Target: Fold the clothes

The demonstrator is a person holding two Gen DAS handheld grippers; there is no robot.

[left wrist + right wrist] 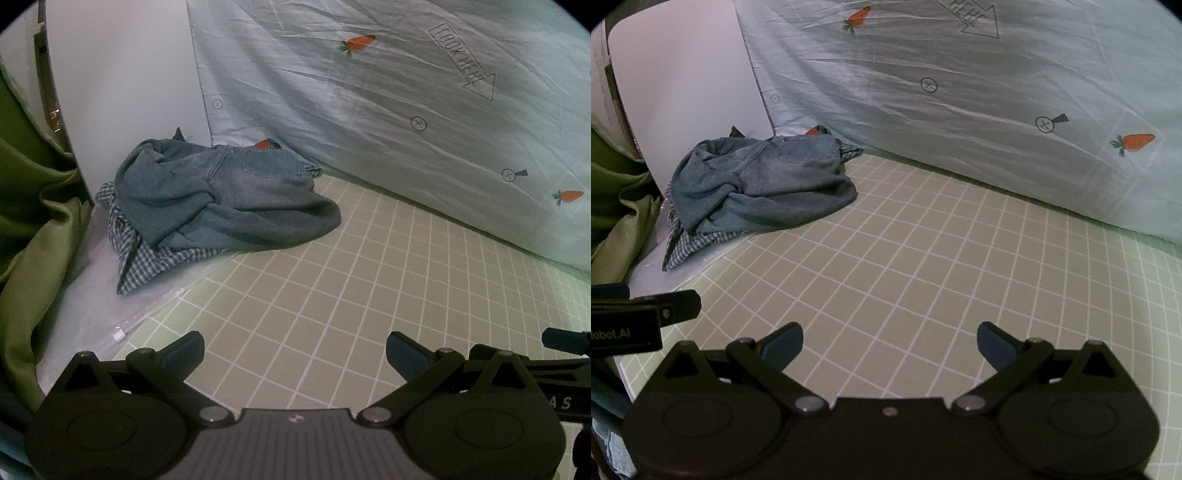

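A crumpled pair of blue denim jeans lies heaped at the far left of a green grid-patterned mat, on top of a blue-and-white checked garment. The same jeans and checked garment show in the right wrist view. My left gripper hovers open over the mat, well short of the pile, nothing between its fingers. Over the mat my right gripper is open and empty too.
A pale quilt printed with carrots rises along the back and right. A white board stands behind the pile. Green curtain fabric hangs at the left, beside a clear plastic sheet. The other gripper's body shows at the right view's left edge.
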